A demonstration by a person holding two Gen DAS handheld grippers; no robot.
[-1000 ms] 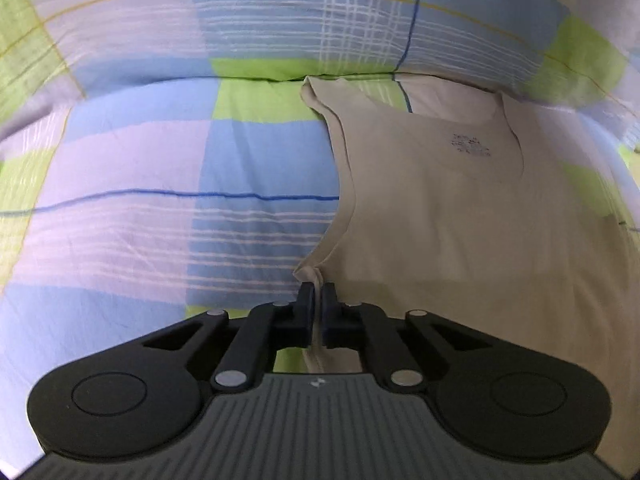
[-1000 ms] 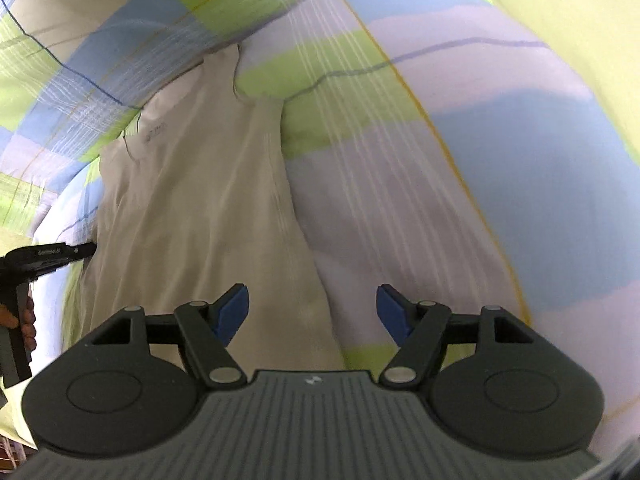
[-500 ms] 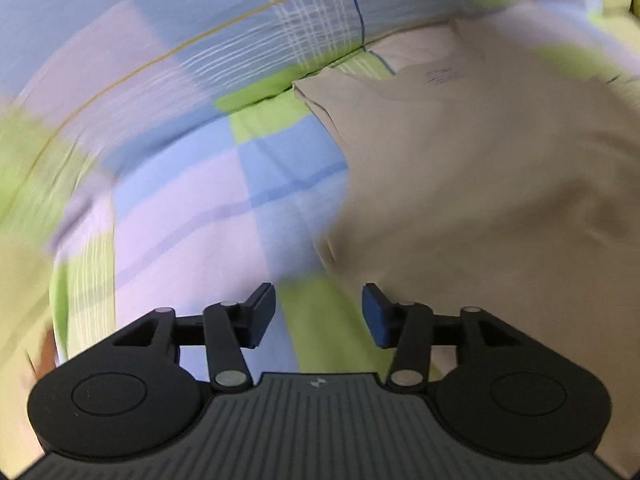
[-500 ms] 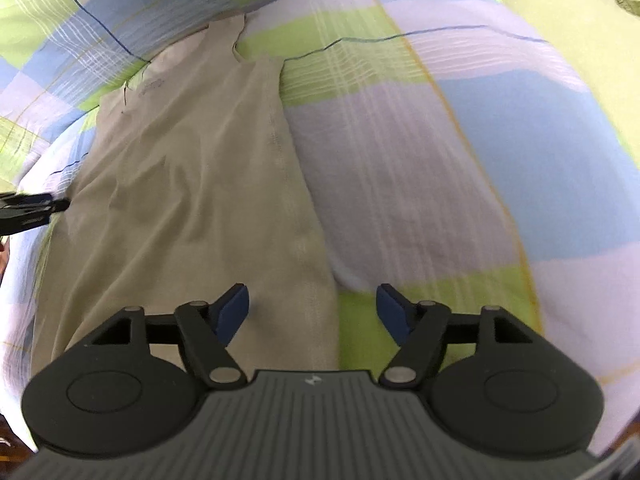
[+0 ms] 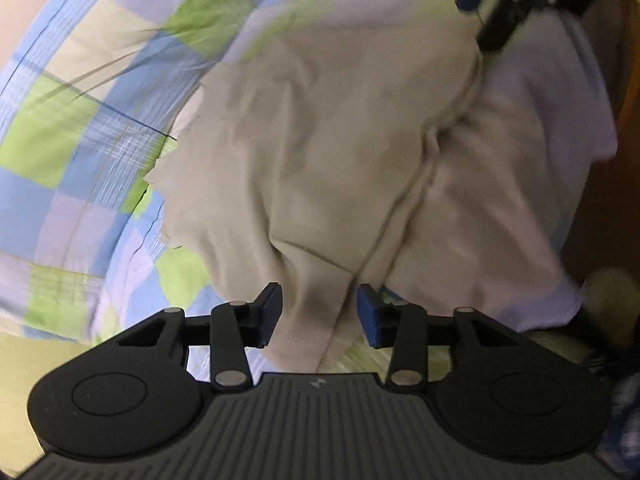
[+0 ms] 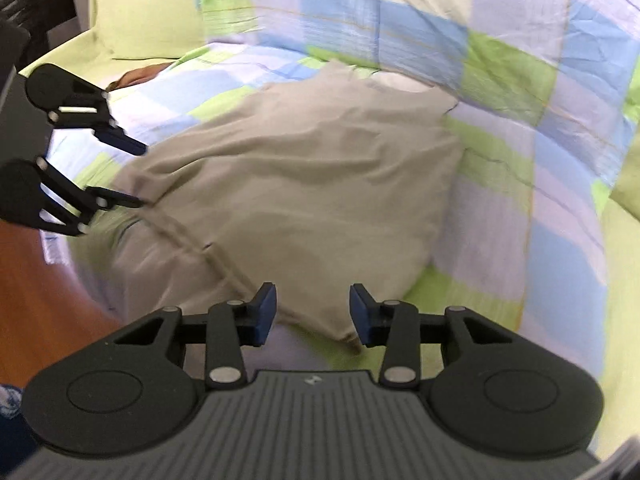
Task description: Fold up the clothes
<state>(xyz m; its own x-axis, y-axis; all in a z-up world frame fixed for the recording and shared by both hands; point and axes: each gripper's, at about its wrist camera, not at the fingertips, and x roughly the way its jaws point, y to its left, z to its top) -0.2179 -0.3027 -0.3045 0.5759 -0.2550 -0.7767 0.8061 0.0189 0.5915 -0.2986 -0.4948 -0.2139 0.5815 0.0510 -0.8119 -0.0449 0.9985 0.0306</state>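
Note:
A beige tank top lies rumpled on the checked bedspread. My left gripper sits at one bottom corner of it. Its jaws are closing, with a fold of the hem lying between them, and the pads stand clear of the cloth. In the right wrist view, the left gripper comes in from the left with its jaws apart around the cloth's edge. My right gripper is at the other bottom corner. Its jaws are also closing and the corner tip lies between them, untouched. That right gripper shows at the top right of the left wrist view.
The bed's edge runs close under both grippers, with wooden floor below at the left. A light green cushion lies behind the bedspread. Brown furniture stands at the right of the left wrist view.
The left gripper let go of the top's armhole edge, opened, rolled and swung to the hem. The right gripper also rolled and moved to the hem, and its jaws narrowed. The cloth now looks rumpled.

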